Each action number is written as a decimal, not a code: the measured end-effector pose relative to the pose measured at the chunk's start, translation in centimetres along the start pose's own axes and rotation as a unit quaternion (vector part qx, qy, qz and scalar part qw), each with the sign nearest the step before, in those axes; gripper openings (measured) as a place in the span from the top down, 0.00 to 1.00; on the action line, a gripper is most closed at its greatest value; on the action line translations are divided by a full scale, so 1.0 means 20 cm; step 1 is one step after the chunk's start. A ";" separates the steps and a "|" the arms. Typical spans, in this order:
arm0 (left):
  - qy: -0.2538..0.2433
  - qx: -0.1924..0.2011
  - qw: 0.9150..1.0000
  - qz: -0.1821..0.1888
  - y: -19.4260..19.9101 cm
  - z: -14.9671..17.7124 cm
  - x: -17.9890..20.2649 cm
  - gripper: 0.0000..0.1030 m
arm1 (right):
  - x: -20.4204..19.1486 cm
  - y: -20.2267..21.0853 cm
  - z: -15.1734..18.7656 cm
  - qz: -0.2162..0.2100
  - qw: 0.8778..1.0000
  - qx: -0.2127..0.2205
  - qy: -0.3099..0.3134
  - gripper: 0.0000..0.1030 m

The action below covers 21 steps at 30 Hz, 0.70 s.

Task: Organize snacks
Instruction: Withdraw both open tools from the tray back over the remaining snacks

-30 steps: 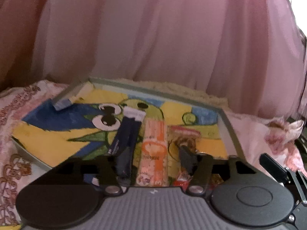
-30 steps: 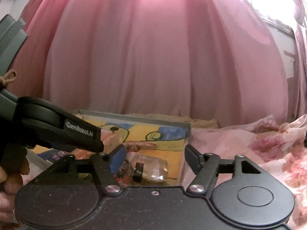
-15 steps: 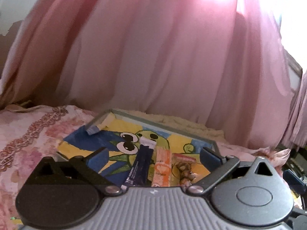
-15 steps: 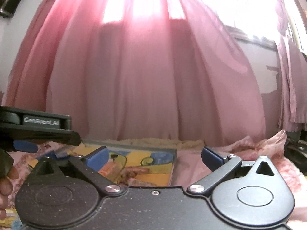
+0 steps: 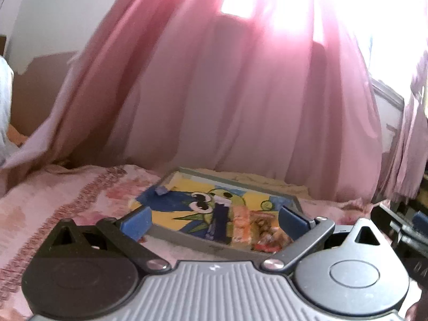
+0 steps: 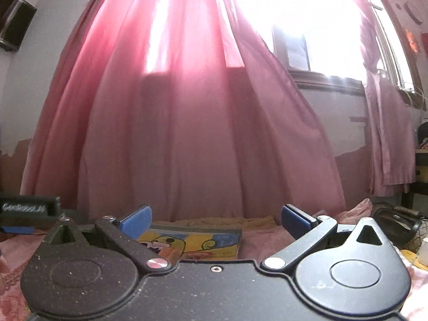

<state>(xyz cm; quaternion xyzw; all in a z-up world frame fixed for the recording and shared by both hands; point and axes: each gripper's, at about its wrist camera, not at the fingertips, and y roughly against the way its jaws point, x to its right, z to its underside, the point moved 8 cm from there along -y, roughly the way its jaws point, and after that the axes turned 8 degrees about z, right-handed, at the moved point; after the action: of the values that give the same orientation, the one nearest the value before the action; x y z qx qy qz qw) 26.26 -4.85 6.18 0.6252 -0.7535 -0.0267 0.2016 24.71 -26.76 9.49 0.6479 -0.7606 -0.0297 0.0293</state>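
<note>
A shallow grey-rimmed tray [image 5: 187,236] with a yellow and blue cartoon picture lies on the bed. In it, side by side, lie a dark blue snack stick [image 5: 217,220], an orange snack stick [image 5: 240,223] and a clear packet with red ends [image 5: 266,234]. My left gripper [image 5: 214,220] is open and empty, held above the tray's near edge. The tray also shows in the right wrist view [image 6: 214,243]. My right gripper [image 6: 216,220] is open and empty, back from the tray.
A pink floral bedspread [image 5: 67,200] covers the bed. Pink curtains [image 6: 200,133] hang right behind the tray under a bright window. The left gripper's body [image 6: 26,208] shows at the right wrist view's left edge. Dark objects [image 6: 396,224] lie at the right.
Both grippers have pulled back and up from the tray and their jaws have spread wide. The snacks stay in the tray, now farther away.
</note>
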 end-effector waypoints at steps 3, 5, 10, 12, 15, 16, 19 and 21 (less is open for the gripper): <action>-0.007 0.004 1.000 -0.003 0.10 0.01 -0.02 0.00 | 0.00 0.10 0.00 0.000 1.000 0.006 0.000 0.01; -0.007 0.004 1.000 -0.006 0.16 0.03 -0.04 0.00 | 0.00 0.15 0.01 0.002 1.000 0.008 0.004 0.01; -0.004 -0.003 1.000 -0.009 0.27 0.08 -0.08 0.00 | -0.02 0.28 0.06 0.005 1.000 0.003 0.016 0.01; -0.002 -0.007 1.000 -0.009 0.31 0.11 -0.10 0.00 | -0.03 0.33 0.08 0.005 1.000 0.000 0.022 0.01; -0.007 -0.015 1.000 -0.008 0.35 0.15 -0.11 0.00 | -0.05 0.40 0.13 0.003 0.999 -0.009 0.032 0.01; -0.009 -0.019 1.000 -0.007 0.37 0.17 -0.12 0.00 | -0.05 0.43 0.15 0.001 0.999 -0.014 0.036 0.01; -0.012 -0.030 0.999 -0.005 0.40 0.23 -0.13 0.00 | -0.07 0.49 0.22 -0.005 0.998 -0.032 0.050 0.01; -0.014 -0.039 0.999 -0.004 0.41 0.27 -0.14 0.00 | -0.09 0.53 0.26 -0.009 0.997 -0.047 0.058 0.01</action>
<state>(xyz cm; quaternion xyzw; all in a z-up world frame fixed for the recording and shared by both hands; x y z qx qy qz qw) 17.12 -1.45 2.85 0.6196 -0.7521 -0.0658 0.2148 14.19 -23.37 5.13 0.6534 -0.7494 -0.0274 0.1035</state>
